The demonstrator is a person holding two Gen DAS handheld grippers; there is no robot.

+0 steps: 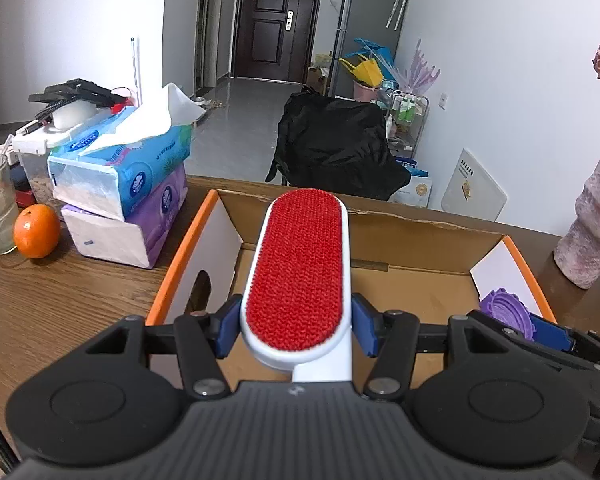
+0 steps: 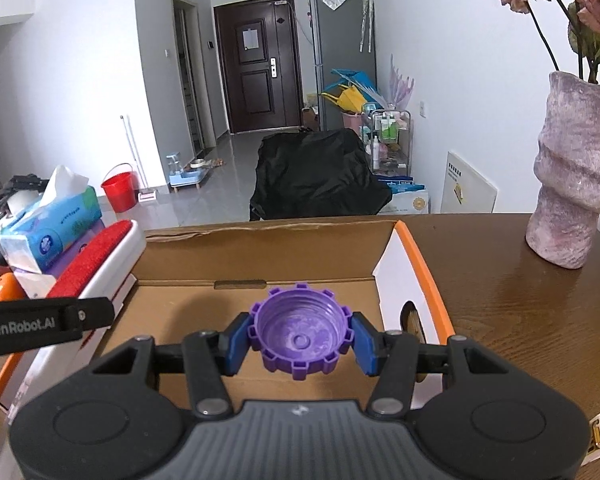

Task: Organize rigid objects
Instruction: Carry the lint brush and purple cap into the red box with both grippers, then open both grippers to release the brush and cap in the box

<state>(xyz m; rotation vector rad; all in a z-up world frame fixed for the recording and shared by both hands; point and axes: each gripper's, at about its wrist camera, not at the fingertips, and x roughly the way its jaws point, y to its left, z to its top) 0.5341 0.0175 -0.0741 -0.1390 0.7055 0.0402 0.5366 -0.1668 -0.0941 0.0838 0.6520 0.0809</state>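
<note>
Grippers come nearest in both views, each already loaded and poised over the same open cardboard box (image 2: pixel 260 252). The left gripper (image 1: pixel 296 326) pinches a white lint brush (image 1: pixel 298 268) by the near end of its head, blue pads pressed on both white edges; the brush's long axis runs straight away from the tongs toward the far wall of the box, red nap facing up. The right gripper (image 2: pixel 302 338) pinches a purple notched cap (image 2: pixel 302 334) across its rim, hollow side up, above the right half of the box floor. Both objects hang above the box, so the coming move looks like a plain lowering and release; the brush needs its length laid along the box, near to far, on the left side. What shows of the box floor is bare brown card, with nothing seen resting in it.

Farther left on the wooden table (image 1: pixel 60 292) sit stacked tissue packs (image 1: pixel 124 192) and an orange (image 1: pixel 36 230); far right stands a mottled vase (image 2: pixel 572 184).
</note>
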